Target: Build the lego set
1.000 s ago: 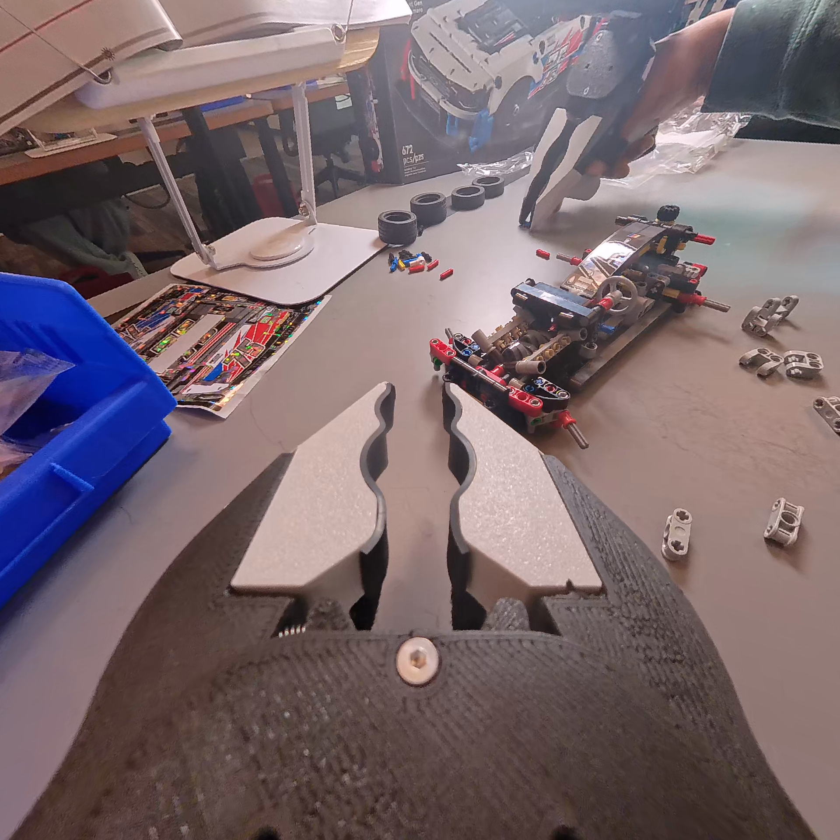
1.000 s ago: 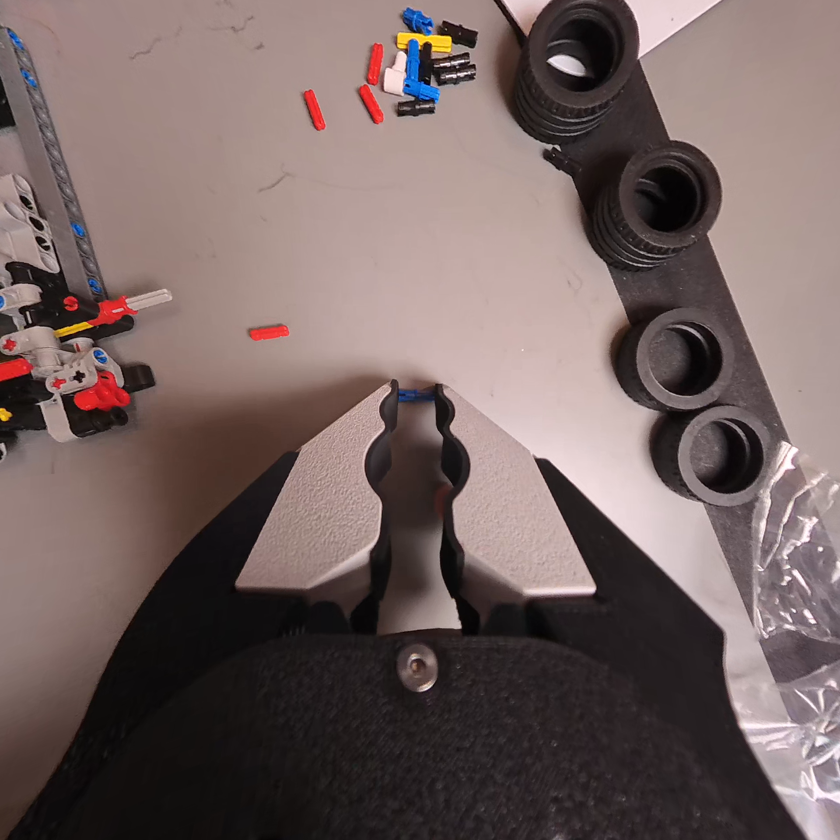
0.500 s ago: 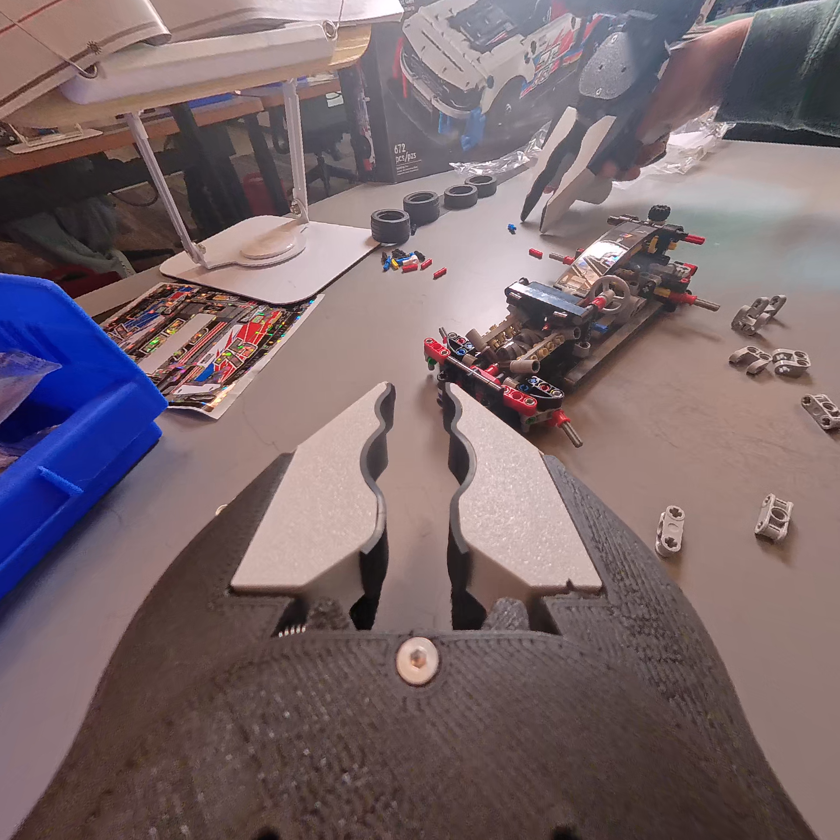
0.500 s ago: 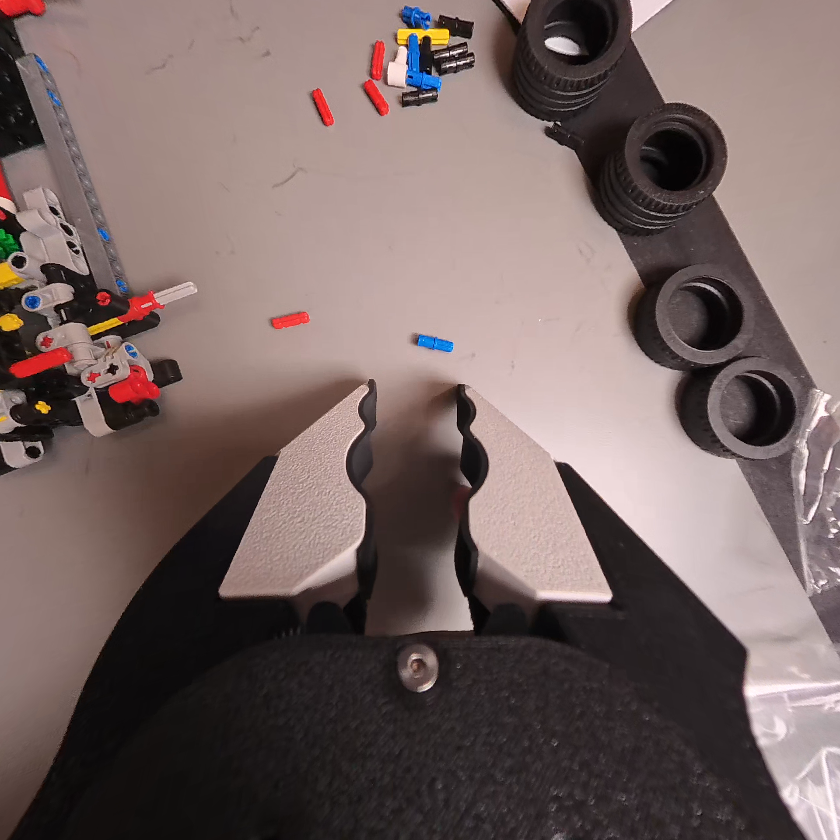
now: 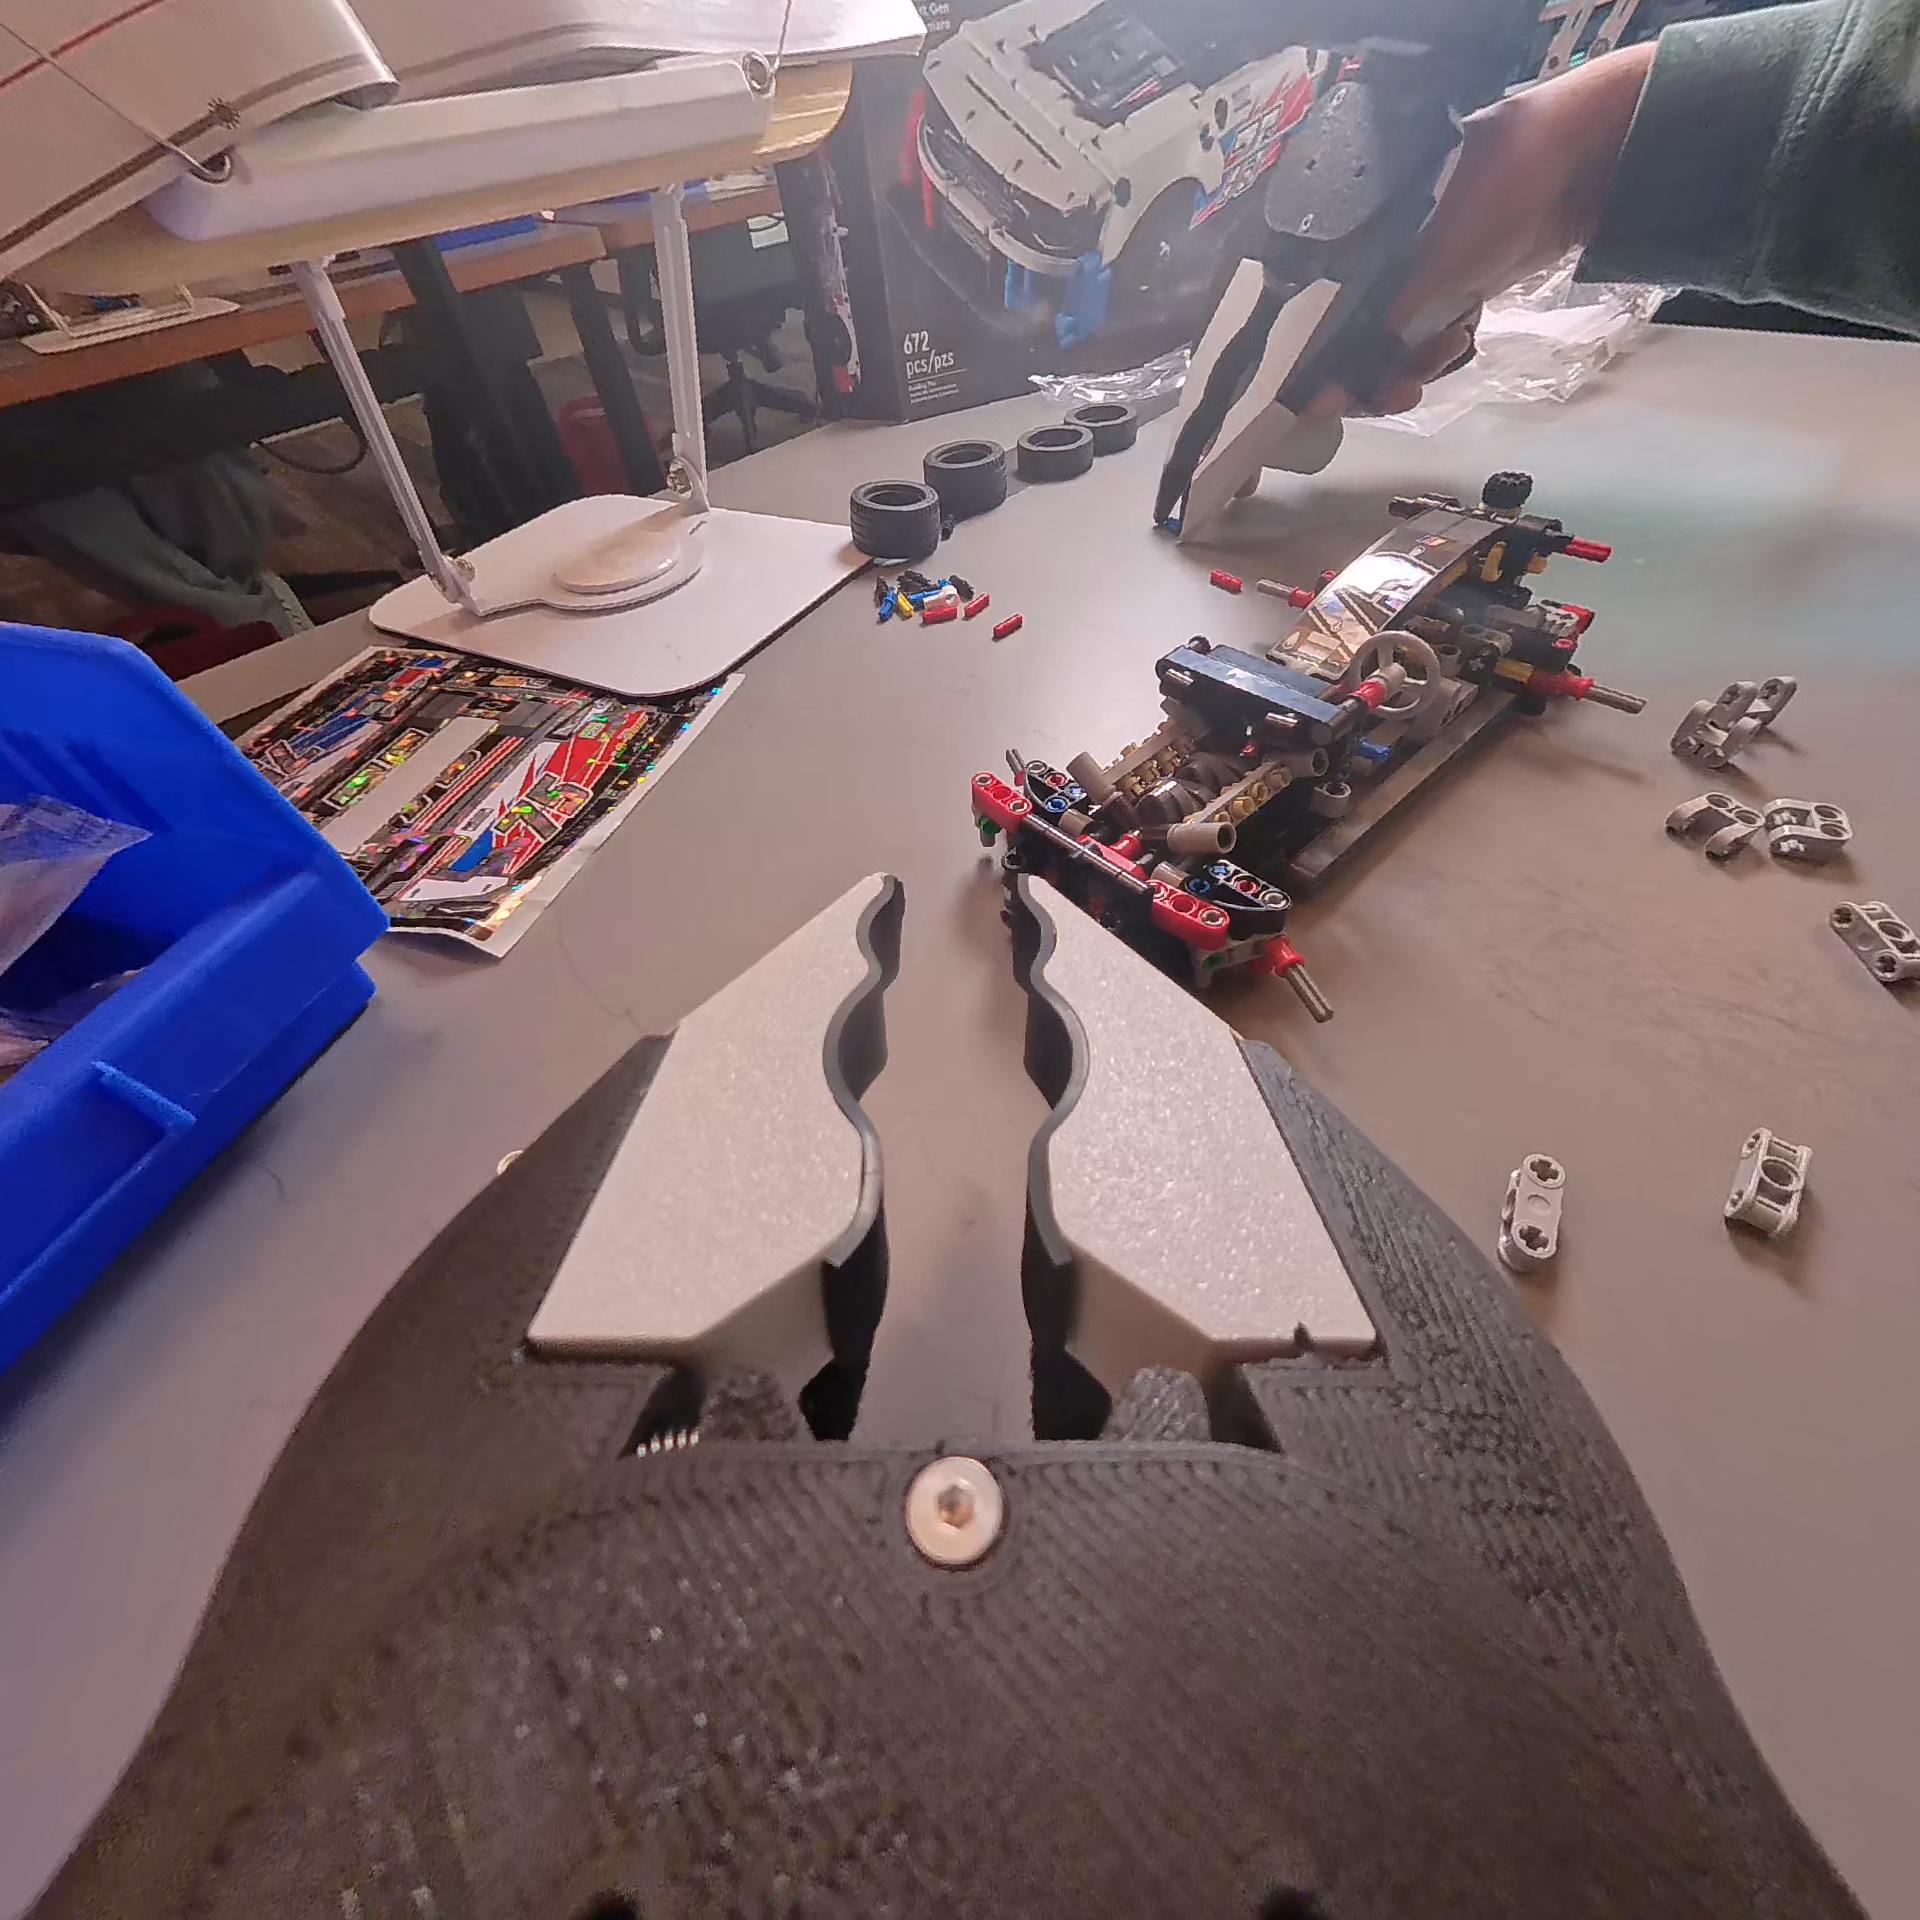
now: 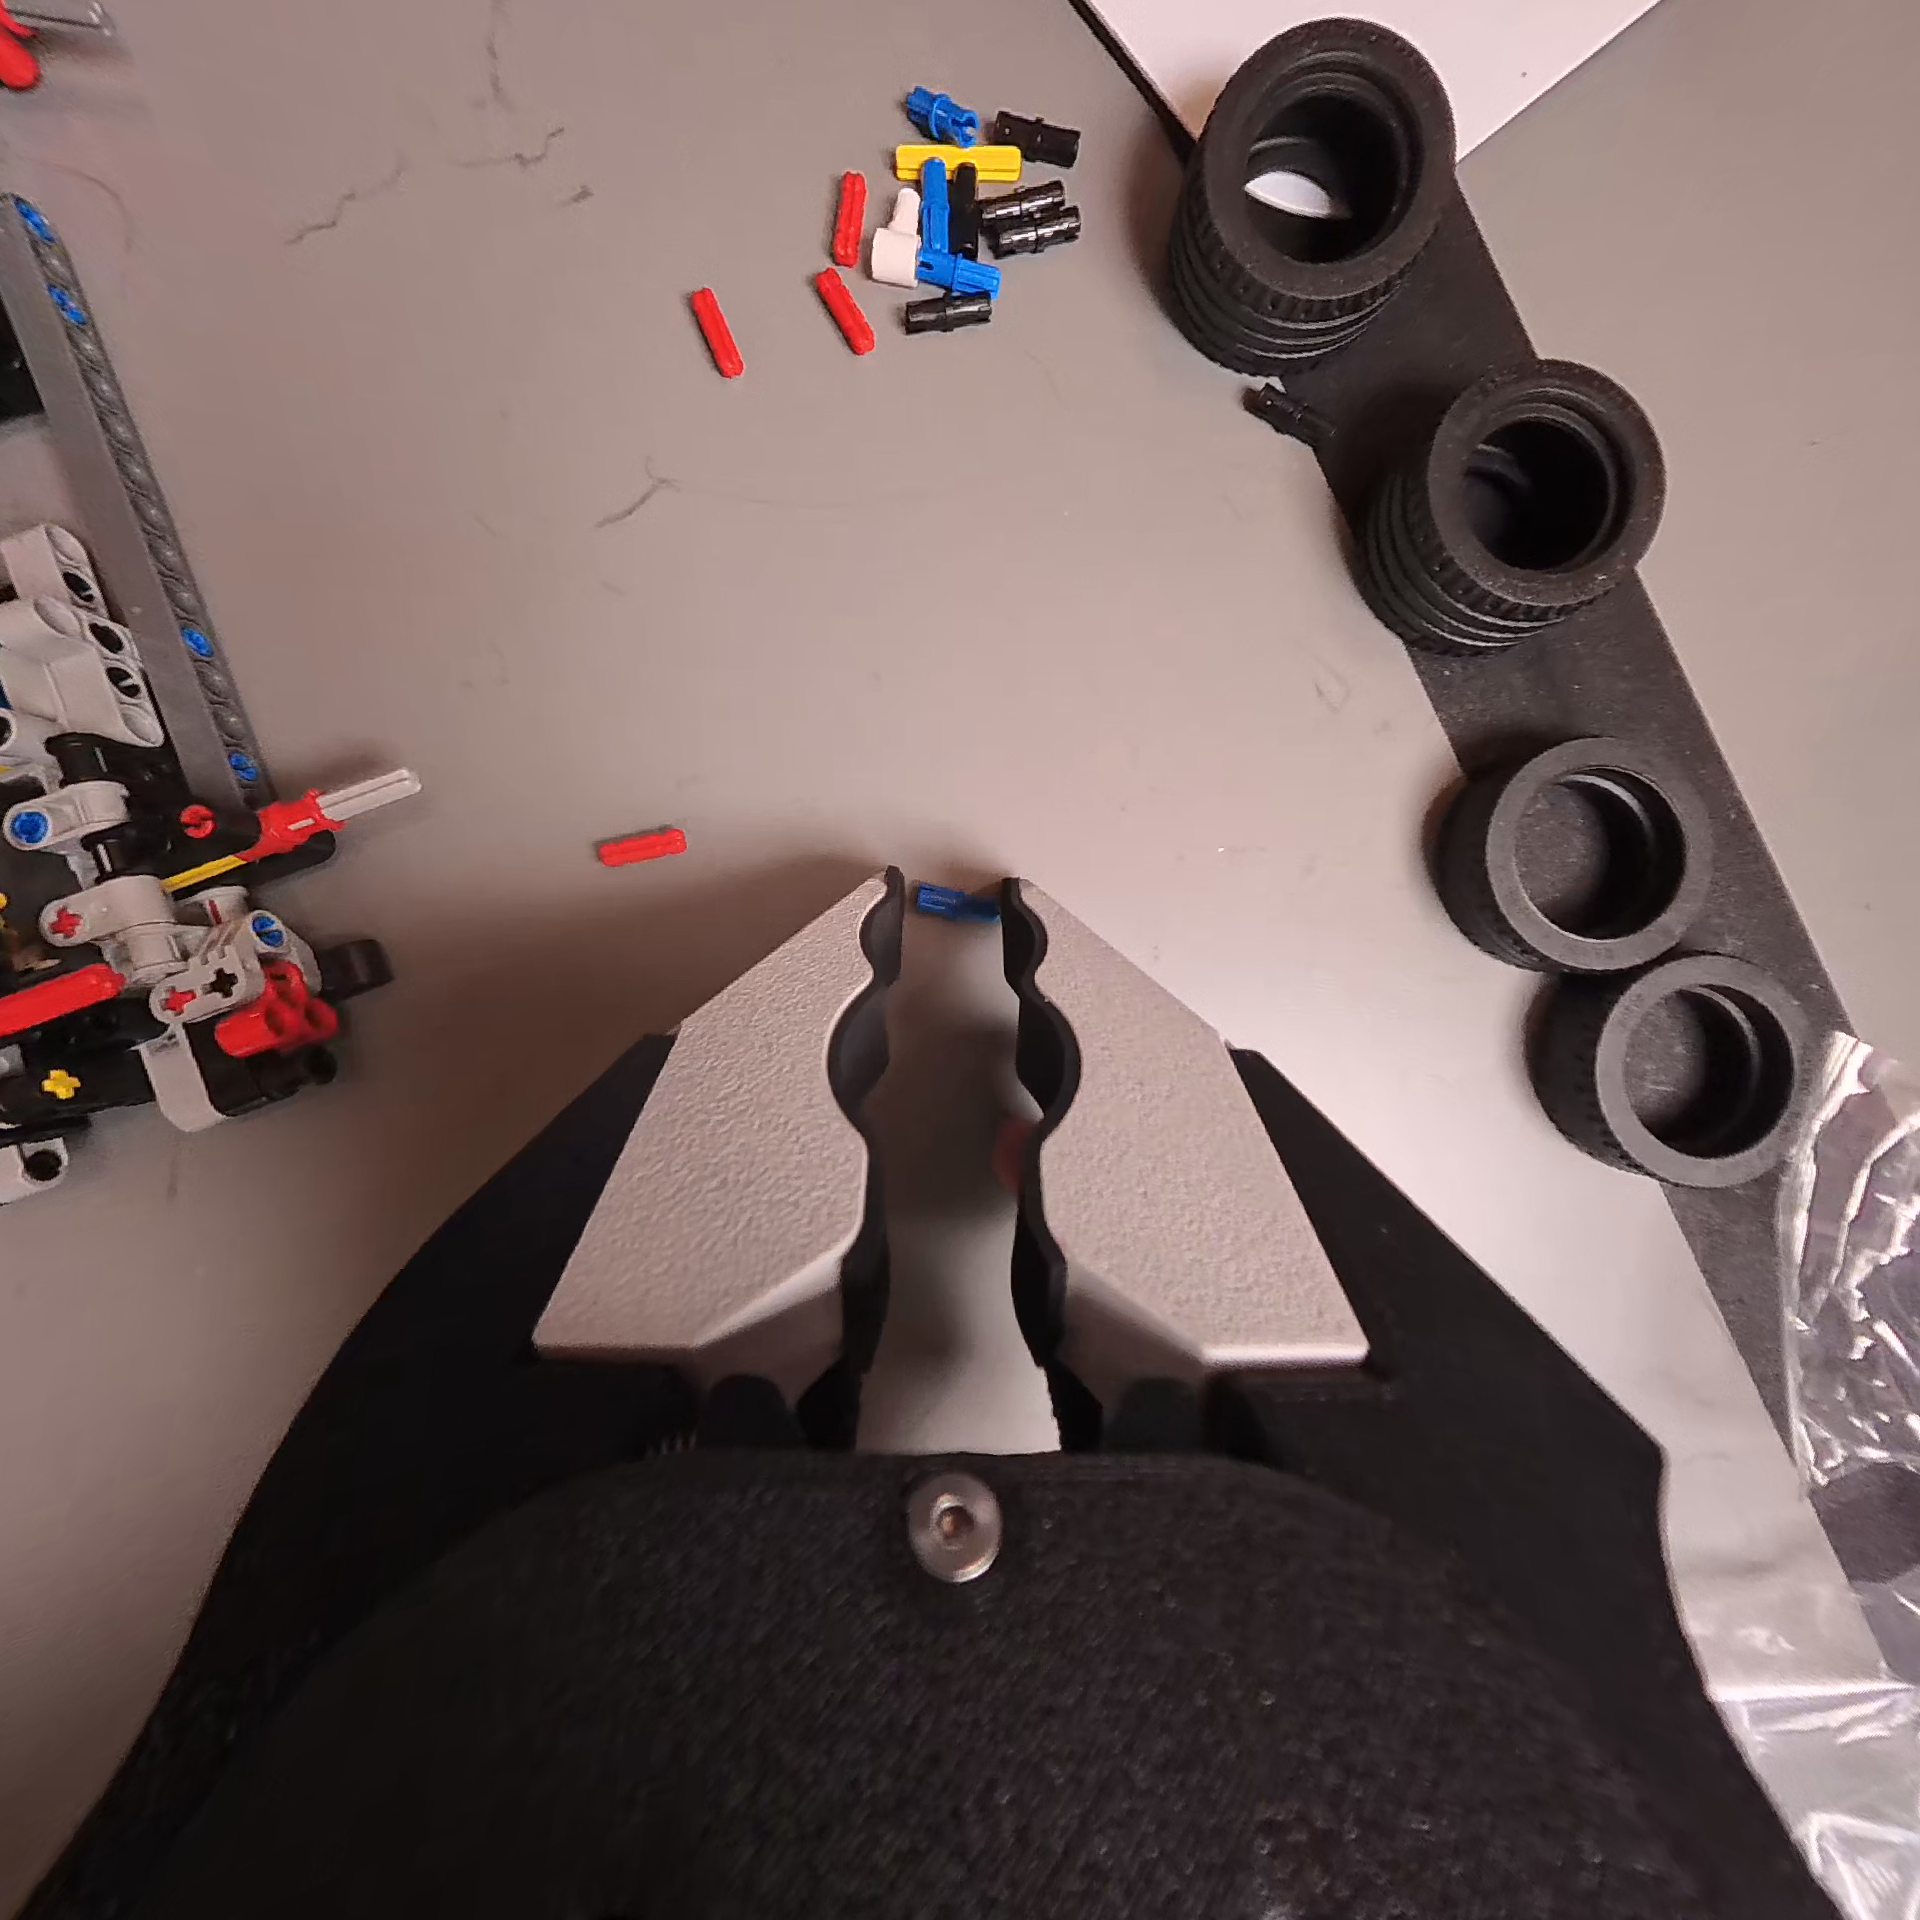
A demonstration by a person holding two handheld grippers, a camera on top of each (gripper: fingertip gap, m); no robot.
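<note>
The part-built lego car chassis (image 5: 1299,769) lies on the grey table, and its end shows in the right wrist view (image 6: 125,935). My right gripper (image 6: 950,885) points down at the table with its tips closed around a small blue pin (image 6: 956,902). It also shows in the left wrist view (image 5: 1184,525), held by a hand beyond the chassis. My left gripper (image 5: 958,883) is slightly open and empty, hovering just short of the chassis's near end. A red pin (image 6: 641,846) lies left of the right gripper's tips.
Several black tyres (image 6: 1538,520) stand in a row to the right. A pile of small coloured pins (image 6: 945,218) lies ahead. Grey connectors (image 5: 1756,821) lie right of the chassis. A sticker sheet (image 5: 468,769), blue bin (image 5: 156,935), white stand base (image 5: 623,592), set box (image 5: 1039,208) and plastic bag (image 6: 1860,1351) surround them.
The right gripper opened and left the blue pin on the table, then came forward and closed its tips around it again. The left gripper stayed nearly still.
</note>
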